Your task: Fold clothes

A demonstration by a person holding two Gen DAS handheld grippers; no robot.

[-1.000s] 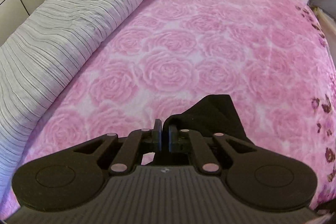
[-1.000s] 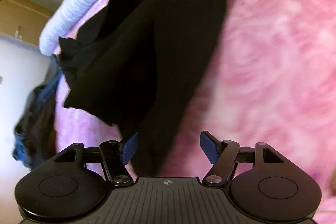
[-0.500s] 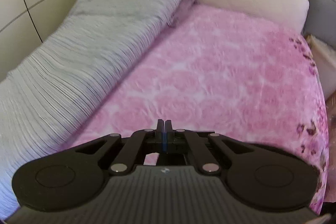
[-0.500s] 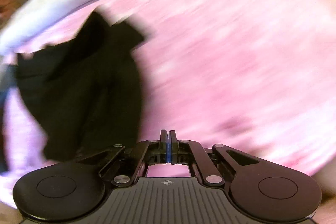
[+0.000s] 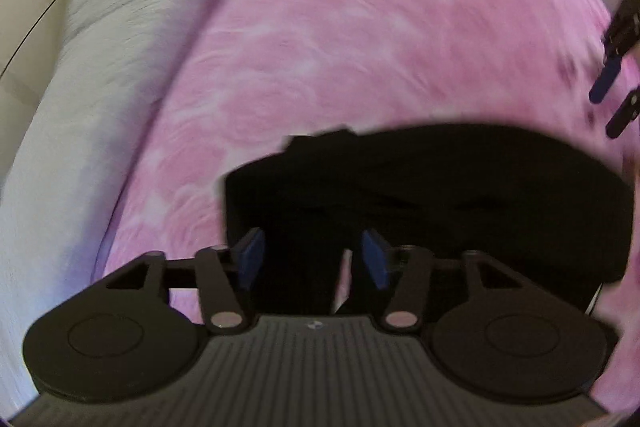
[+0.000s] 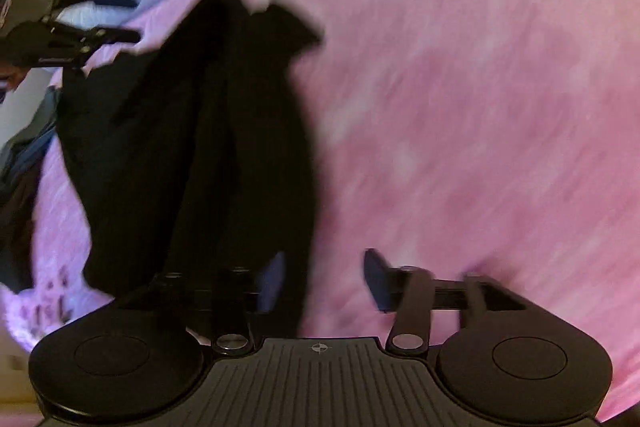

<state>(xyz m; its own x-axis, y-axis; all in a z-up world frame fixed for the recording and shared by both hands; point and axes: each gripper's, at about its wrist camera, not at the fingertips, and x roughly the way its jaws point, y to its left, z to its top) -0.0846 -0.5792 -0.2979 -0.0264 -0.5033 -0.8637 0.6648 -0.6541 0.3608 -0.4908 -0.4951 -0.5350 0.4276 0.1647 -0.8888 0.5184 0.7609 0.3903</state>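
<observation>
Lying on the pink rose-print bed cover (image 5: 360, 39): one black garment (image 5: 460, 195), loosely bunched, no container about it. Left claw (image 5: 312, 259) has just been opening, pads apart over the garment's near edge (fabric between them, unpressed). Right claw (image 6: 324, 281) likewise just opened, gripping nothing, garment at its left pad. Grey striped duvet (image 5: 100, 75) alongside

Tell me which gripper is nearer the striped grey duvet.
Left. The left gripper hangs open over the black garment, with the striped grey duvet just beside it. The right gripper, also open, sits across the garment, farther off.
</observation>
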